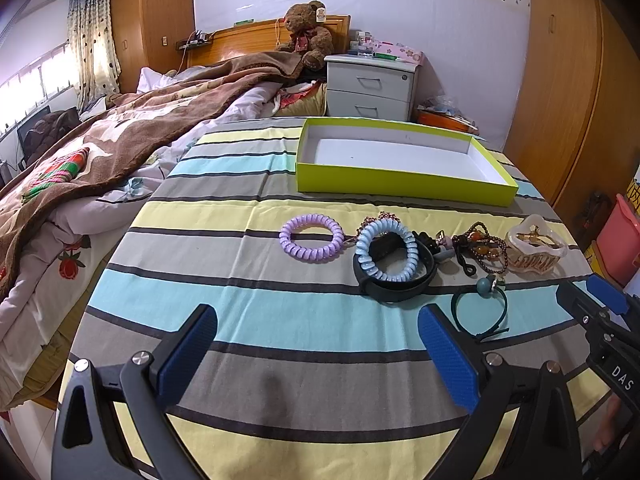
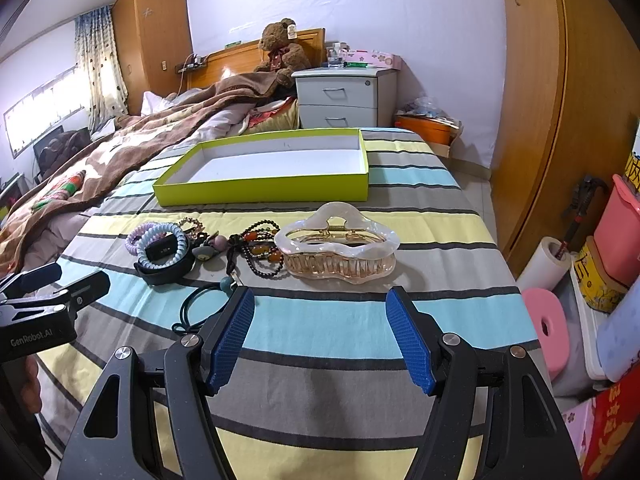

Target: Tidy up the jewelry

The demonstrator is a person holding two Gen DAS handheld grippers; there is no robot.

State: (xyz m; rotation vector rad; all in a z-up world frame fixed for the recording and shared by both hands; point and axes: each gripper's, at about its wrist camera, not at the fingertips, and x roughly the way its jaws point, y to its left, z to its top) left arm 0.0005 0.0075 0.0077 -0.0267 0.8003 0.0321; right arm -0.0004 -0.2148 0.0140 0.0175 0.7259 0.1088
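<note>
White lettering "GenRobot.AI" reads on the black plastic body of the left gripper (image 2: 52, 280), at 9 o'clock in the right wrist view. White "DAS", cut off, on the right gripper (image 1: 596, 294) body, 4 o'clock, left wrist view.

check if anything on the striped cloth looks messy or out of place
Nothing is spilled or broken. The green box sits empty while the jewelry lies beside it in a tangled row: the blue coil tie rests on a black band, and the bead strands are knotted together.
</note>
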